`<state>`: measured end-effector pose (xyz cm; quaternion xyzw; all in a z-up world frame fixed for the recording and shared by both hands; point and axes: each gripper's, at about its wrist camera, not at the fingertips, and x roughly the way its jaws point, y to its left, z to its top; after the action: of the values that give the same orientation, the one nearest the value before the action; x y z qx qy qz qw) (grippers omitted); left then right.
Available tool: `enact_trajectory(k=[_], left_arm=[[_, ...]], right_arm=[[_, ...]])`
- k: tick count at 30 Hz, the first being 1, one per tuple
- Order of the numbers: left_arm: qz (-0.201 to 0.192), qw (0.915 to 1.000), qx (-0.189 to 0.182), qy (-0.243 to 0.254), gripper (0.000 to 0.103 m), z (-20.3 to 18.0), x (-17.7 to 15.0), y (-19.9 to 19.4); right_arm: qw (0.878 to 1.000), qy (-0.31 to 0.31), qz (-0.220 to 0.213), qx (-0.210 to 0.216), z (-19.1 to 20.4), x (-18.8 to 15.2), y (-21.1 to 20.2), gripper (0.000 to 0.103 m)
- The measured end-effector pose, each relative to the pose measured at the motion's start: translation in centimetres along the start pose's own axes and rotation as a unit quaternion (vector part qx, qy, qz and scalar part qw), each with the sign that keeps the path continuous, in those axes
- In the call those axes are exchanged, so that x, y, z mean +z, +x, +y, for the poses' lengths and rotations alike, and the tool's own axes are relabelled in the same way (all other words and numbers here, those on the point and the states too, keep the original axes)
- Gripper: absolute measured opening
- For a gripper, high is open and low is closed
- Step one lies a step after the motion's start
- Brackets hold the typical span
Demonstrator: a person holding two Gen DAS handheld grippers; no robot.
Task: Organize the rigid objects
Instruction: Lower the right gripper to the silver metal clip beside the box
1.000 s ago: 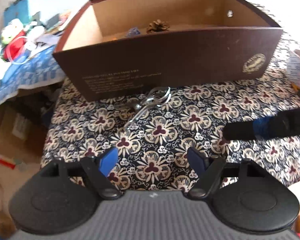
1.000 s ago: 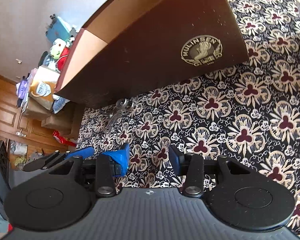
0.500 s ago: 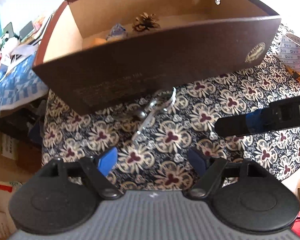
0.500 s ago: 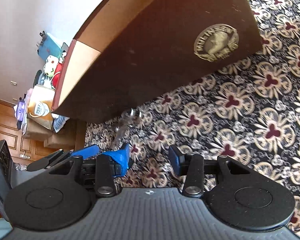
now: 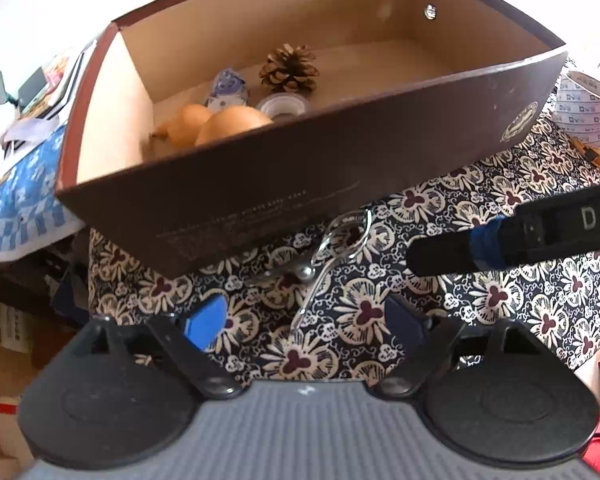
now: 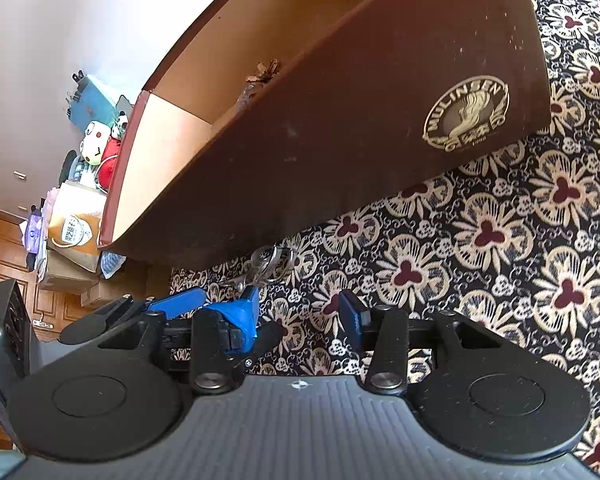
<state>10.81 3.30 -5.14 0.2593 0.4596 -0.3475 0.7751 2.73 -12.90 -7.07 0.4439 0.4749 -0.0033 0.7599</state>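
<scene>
A pair of small metal scissors (image 5: pixel 332 248) lies on the flowered cloth (image 5: pixel 500 300), right against the front wall of a brown cardboard box (image 5: pixel 340 168). Inside the box are a pine cone (image 5: pixel 288 68), two onions (image 5: pixel 228 120), a clear tape roll (image 5: pixel 284 106) and a blue-white item (image 5: pixel 228 88). My left gripper (image 5: pixel 304 320) hovers just in front of the scissors; its jaws are opening with nothing between them. My right gripper (image 6: pixel 298 312) also faces the scissors (image 6: pixel 272 260), jaws opening and empty. One of its fingers (image 5: pixel 480 244) reaches in from the right.
A printed tape roll (image 5: pixel 584 108) stands at the box's right end. The table edge drops off at the left, beyond it a blue checked cloth (image 5: pixel 16 200) and cardboard boxes. Plush toys (image 6: pixel 96 148) and bags sit by the wall.
Both grippers have come closer to the box and the scissors. The left view now looks down into the box, showing the onions and tape roll. Left jaws stand slightly wider.
</scene>
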Motion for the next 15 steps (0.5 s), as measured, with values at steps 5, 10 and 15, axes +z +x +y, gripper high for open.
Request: enact_trajectory(k=[5,10,15], left_arm=[[-0.003,0.9999,-0.011,0.002,0.087,-0.1,0.4,0.8],[-0.001,0.9996,-0.018,-0.022,0.083,-0.3,0.6,1.6],[-0.012,0.9988,-0.032,-0.034,0.075,-1.3,0.3,1.7]], right_arm=[[1.000,-0.014,0.013,-0.001,-0.5,1.1,0.1,0.028],[0.999,-0.035,0.026,0.006,-0.6,2.8,0.1,0.029],[0.997,-0.054,0.046,0.008,-1.1,3.6,0.5,0.029]])
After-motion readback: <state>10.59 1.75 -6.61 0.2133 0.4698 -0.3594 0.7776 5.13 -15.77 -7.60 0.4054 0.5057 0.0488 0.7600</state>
